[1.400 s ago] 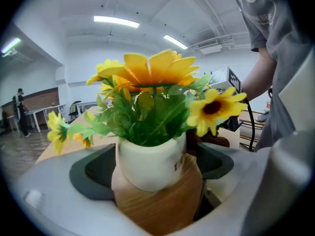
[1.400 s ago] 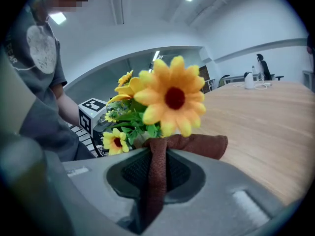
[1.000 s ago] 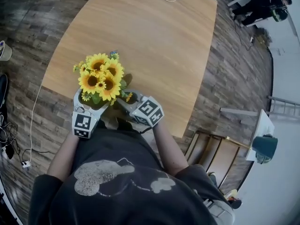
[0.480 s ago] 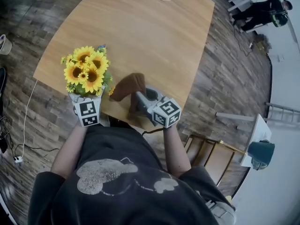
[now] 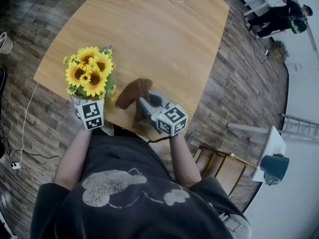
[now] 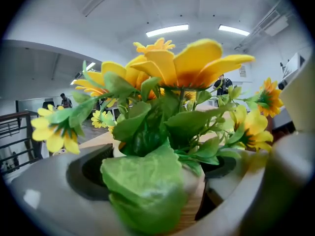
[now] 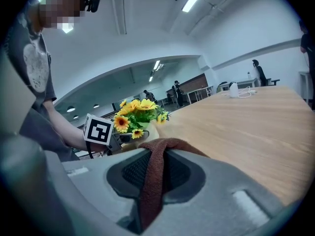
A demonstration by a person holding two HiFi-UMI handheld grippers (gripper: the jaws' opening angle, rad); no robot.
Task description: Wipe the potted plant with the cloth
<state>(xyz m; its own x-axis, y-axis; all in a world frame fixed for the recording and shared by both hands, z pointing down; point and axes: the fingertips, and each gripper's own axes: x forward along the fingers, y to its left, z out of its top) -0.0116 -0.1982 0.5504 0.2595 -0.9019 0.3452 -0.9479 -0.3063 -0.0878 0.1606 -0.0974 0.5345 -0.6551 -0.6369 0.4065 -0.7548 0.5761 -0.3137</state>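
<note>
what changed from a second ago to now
The left gripper carried the potted plant leftward along the near edge of the table; its jaws have just been closing slightly, with the potted plant between them. The right gripper drew the cloth rightward, clear of the flowers, so it now shows. Both grips held; the table is unchanged.

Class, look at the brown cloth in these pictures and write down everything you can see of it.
The cloth is rust-brown with a looped, towel-like weave. It is bunched into a thick fold and pinched between the shut jaws of the right gripper; one band runs down between the pads, the rest humps up ahead. It is held over the wooden table near its front edge, right of the potted plant. Whether it touches the flowers is unclear.
</note>
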